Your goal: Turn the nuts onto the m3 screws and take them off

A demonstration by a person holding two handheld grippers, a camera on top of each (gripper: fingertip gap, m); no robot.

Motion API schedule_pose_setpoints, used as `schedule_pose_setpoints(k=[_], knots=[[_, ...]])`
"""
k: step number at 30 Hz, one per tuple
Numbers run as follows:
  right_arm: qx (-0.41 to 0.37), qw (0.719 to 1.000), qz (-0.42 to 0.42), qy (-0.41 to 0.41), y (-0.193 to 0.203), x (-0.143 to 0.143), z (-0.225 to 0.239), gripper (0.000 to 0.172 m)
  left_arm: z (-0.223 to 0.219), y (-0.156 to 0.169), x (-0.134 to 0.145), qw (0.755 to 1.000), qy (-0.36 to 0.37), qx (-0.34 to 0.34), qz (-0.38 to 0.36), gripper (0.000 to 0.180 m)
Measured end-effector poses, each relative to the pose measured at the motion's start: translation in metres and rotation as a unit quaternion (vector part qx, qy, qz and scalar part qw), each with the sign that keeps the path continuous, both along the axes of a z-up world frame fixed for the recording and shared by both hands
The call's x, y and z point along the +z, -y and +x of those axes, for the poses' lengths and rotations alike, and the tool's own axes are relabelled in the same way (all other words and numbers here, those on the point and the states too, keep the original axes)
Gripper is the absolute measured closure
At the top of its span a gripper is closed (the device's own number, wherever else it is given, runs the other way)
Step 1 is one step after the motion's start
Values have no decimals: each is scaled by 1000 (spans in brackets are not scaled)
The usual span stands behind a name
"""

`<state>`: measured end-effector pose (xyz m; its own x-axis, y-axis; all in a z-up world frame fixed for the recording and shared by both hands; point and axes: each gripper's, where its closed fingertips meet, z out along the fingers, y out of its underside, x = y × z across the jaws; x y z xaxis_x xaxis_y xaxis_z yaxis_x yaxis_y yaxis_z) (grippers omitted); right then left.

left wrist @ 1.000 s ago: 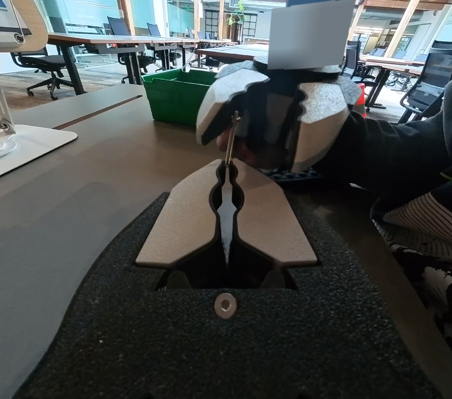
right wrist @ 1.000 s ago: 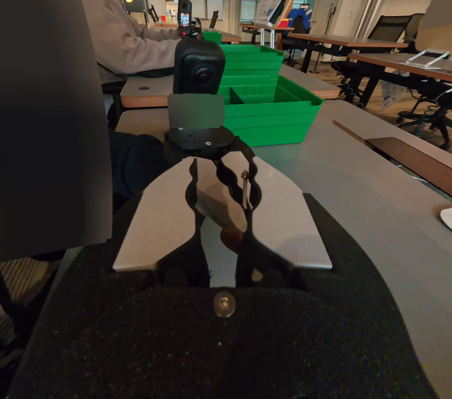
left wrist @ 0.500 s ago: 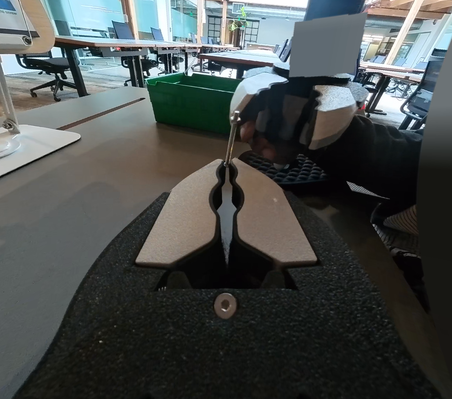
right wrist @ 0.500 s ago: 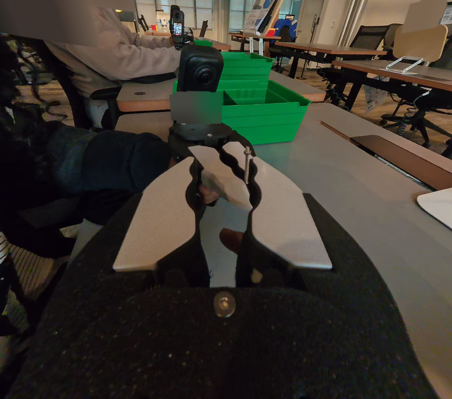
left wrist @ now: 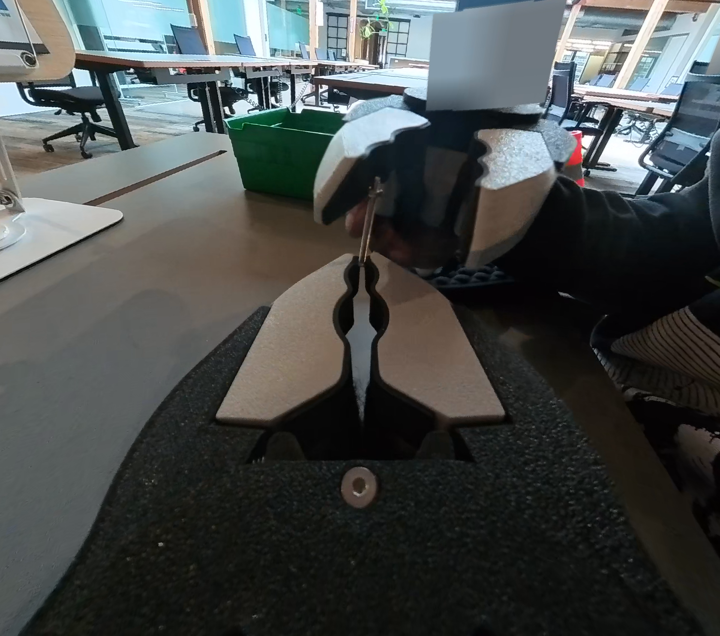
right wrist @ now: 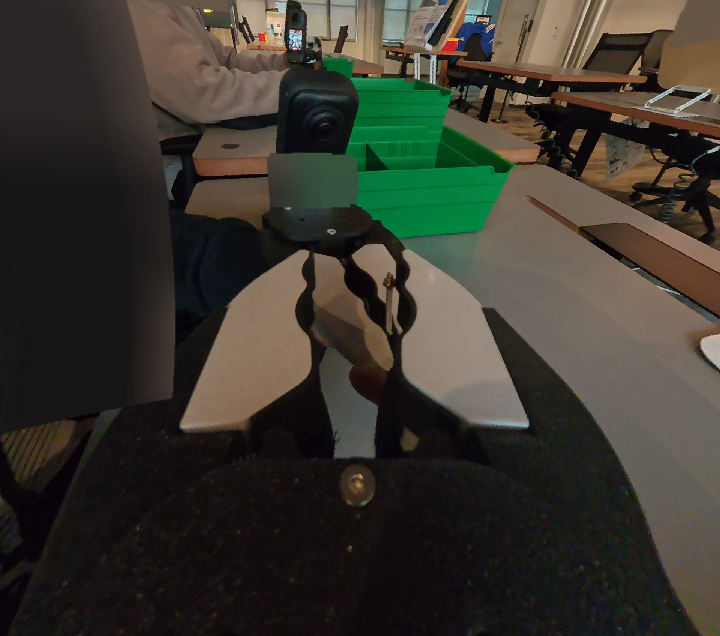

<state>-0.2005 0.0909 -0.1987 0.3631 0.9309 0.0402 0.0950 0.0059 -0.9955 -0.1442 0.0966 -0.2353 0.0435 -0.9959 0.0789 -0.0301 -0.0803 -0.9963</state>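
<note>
A: Surface first. What's under your grippers?

B: A grey-brown table (left wrist: 117, 305), matte, with a dark slot cut into it ahead and left of your left gripper (left wrist: 362, 268). A white stand base (left wrist: 50, 227) sits far left of it. A green bin (left wrist: 280, 157) stands on the table just beyond your grippers; from the right wrist view it shows inner dividers, with a second green bin (right wrist: 397, 102) behind it.

A: And the room?

B: Open office. Rows of desks (left wrist: 187, 63) and black chairs (left wrist: 70, 102), timber posts and beams, glass partitions on the left. From the right wrist view, tall windows at the back and a person in a pale sleeve (right wrist: 202, 71) at the next desk.

A: Now the screw. Where is it?

B: Your left gripper's fingers are pressed together on the lower end of a thin silver screw (left wrist: 369, 223). It stands almost upright, leaning slightly right, rising out of the fingertips. A small nut (left wrist: 376, 190) sits near its upper end, with a short stub of thread above.

A: And your right gripper?

B: The right gripper (right wrist: 356, 290) is spread wide and faces your left one. The screw stands between its two fingers, close by the one that is on the left in the left wrist view. I cannot tell whether that finger touches it; the other is well clear.
</note>
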Motion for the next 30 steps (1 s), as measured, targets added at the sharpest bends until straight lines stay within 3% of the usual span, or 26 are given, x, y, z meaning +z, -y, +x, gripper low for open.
schedule_pose_setpoints(k=[21,30], knots=[[-16,1000,3,-1,15,0,22,133,-2,-3,2,1000,9,6,-8,179],[-24,1000,4,-18,-4,4,15,133,-1,-2,1,1000,5,3,-6,179]])
